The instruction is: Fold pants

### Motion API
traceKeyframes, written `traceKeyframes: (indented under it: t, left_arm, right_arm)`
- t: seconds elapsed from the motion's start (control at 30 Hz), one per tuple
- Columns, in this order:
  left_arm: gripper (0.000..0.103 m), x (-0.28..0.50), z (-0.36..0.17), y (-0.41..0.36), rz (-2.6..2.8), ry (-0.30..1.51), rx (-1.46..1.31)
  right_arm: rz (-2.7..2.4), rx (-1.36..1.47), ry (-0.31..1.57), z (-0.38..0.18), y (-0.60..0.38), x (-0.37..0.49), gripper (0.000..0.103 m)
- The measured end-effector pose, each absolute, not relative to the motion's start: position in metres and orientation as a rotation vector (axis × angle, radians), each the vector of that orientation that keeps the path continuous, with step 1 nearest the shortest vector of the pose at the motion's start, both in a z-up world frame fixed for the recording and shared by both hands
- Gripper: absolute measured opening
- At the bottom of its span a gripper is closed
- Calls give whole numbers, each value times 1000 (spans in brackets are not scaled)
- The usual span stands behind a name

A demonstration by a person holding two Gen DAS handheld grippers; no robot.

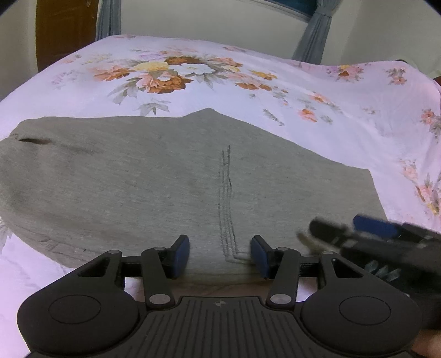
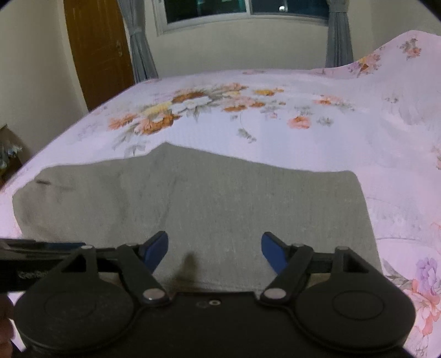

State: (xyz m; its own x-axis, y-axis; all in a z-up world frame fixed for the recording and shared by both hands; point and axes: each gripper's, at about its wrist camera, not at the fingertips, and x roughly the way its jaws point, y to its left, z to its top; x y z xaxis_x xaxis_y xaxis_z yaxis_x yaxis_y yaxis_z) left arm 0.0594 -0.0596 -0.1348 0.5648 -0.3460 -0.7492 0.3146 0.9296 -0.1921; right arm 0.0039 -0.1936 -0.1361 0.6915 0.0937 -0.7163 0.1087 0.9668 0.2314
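Grey pants [image 1: 137, 179] lie folded flat on the bed, with a dark stitched seam [image 1: 227, 198] running toward me. My left gripper [image 1: 220, 254] hovers low over the near edge of the cloth; its blue pads stand apart on either side of the seam and press on nothing. In the right wrist view the same pants [image 2: 220, 198] fill the middle. My right gripper [image 2: 215, 245] is open above their near edge, with only cloth below the gap. The right gripper's blurred fingers [image 1: 372, 227] show at the lower right of the left wrist view.
The pale floral bedsheet [image 1: 303, 91] spreads beyond the pants and rises into a hump at the far right [image 2: 399, 68]. Behind the bed are a brown door [image 2: 99, 52], grey curtains [image 2: 140, 46] and a window [image 2: 242, 11]. A hand's edge [image 2: 5, 319] shows at lower left.
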Motion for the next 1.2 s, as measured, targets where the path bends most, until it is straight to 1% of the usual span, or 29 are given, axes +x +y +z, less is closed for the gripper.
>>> traceKeyframes:
  t: [0.07,0.2,0.47,0.53,0.63,0.83,1.2]
  left_arm:
    - [51,58,-134,-57,-387,888,-40]
    - [51,60,-130,-42,-364,889,-74]
    - [52,66,-129,-2,-307,888,-129]
    - [59,67,-129,5,-298,891,-136]
    - [64,67,-132,13,-277,894,-139]
    - [64,70,-144,20,-244,887,-119]
    - [64,83,-136,50,-162,852,-150]
  right_arm:
    - [3,262,859,-145,-192,8,71]
    - [-1,311,810,-140,-194,0,72]
    - [19,309,786,-135,-188,3,73]
    - [23,314,782,-135,-186,4,73]
    - [36,288,803,-138,-179,8,73]
    - [43,281,827,-145,-173,9,74]
    - [68,288,795,-134,-165,13,74]
